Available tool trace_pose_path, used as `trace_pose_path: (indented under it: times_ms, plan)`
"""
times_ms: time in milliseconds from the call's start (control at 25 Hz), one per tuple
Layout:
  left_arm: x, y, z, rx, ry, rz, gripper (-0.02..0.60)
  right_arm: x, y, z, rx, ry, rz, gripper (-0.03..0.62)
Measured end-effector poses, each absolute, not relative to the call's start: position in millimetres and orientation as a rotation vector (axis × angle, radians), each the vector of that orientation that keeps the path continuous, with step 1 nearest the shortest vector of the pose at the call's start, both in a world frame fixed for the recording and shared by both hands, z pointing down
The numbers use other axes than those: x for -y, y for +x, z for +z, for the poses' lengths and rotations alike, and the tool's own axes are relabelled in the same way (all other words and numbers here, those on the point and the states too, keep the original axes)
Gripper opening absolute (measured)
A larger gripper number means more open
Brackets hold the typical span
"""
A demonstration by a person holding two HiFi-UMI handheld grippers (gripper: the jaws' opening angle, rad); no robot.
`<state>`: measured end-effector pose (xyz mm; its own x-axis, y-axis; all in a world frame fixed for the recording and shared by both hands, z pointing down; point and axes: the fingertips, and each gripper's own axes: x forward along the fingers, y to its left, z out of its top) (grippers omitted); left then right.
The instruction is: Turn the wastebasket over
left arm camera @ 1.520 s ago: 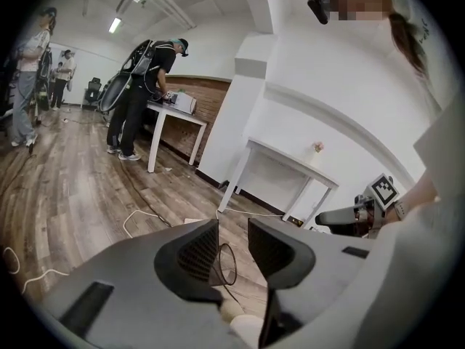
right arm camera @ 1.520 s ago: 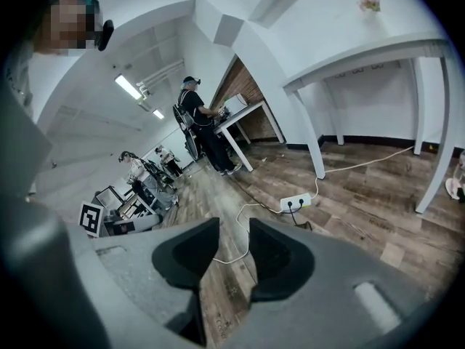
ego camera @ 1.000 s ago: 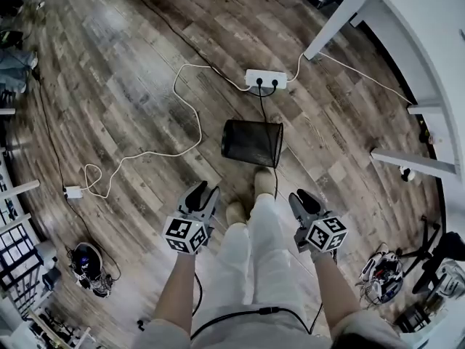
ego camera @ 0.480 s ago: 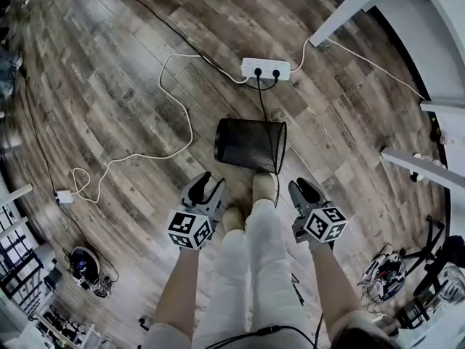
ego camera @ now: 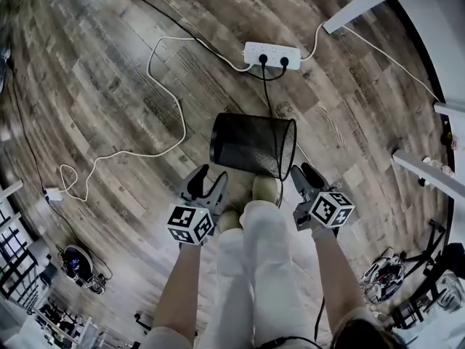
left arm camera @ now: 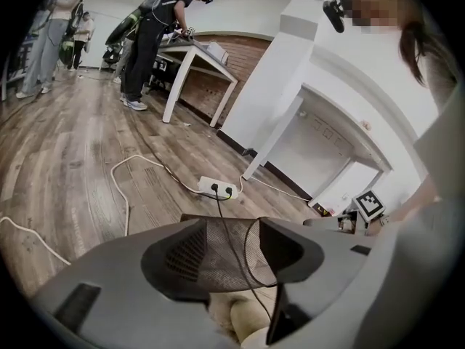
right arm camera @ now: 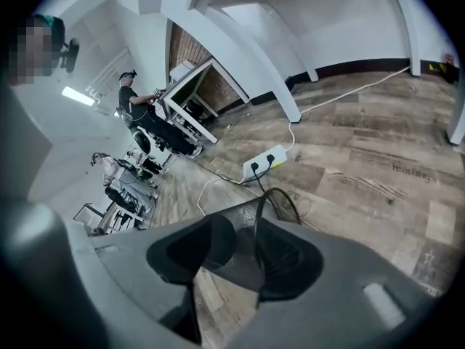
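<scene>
Wastebasket [ego camera: 251,145] lay on its side on the floor [ego camera: 109,86] by our feet [ego camera: 265,188], our left gripper [ego camera: 207,179] and right gripper [ego camera: 306,174] had come down closer to it than a second before, both jaws opening wide, clasping nothing.

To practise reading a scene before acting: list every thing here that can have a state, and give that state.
wastebasket: lying on its side on the floor, mouth toward the right gripper's side.
power strip: two black plugs in.
left gripper: jaws opening, nothing between them.
right gripper: jaws opening, nothing between them.
</scene>
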<state>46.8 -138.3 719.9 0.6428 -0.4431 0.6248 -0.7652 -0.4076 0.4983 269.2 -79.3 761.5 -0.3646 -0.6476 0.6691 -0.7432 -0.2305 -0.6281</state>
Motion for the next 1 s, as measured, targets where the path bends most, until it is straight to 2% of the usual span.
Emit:
trace_pose_path:
  times_ms: [440,600,1000]
  plan:
    - [129,75,768,0.896,2.057,0.472,0.23,84,250,841,1.848,1.627,1.861,0.185]
    - [131,60,770,0.928,2.051,0.467,0.23,88,239,842,1.887,1.587,1.799,0.103]
    - [119,30,743,0.979,2.013,0.463,0.23,124,197,795,2.037,1.5,1.666,0.05]
